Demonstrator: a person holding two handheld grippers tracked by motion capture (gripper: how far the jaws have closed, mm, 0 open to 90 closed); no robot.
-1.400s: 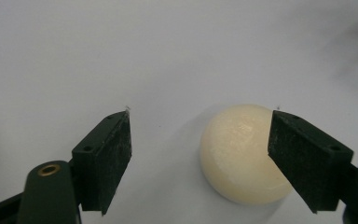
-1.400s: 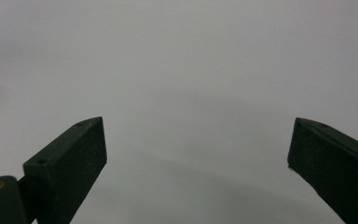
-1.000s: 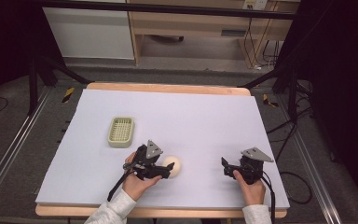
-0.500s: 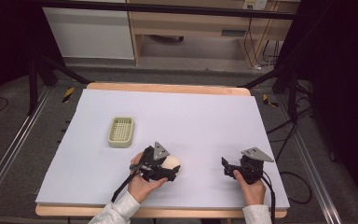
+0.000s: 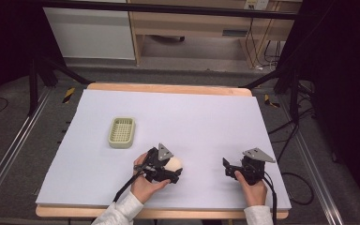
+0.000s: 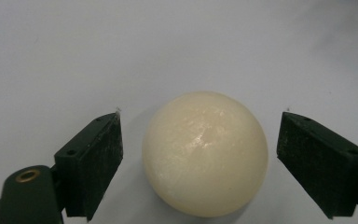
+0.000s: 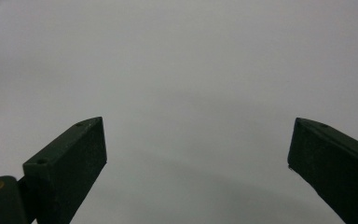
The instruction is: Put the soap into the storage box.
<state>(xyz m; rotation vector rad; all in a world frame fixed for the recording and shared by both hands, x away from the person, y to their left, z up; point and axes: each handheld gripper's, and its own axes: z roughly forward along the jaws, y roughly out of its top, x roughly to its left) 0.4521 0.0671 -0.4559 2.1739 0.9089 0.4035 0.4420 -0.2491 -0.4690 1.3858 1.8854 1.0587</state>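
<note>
The left gripper (image 6: 200, 154) has moved in over the past second, so the cream ball (image 6: 205, 153) on the tabletop (image 5: 206, 117) now sits between its wide fingers, untouched; ready to close. Right gripper (image 5: 236, 169) idles, fingers wide

Your right tongs (image 7: 198, 163) stand wide apart — two black jaws rising from the bottom, nothing between them. Beyond them lies pale tabletop (image 7: 191, 70) — plain, with a soft shadow between the jaws.
</note>
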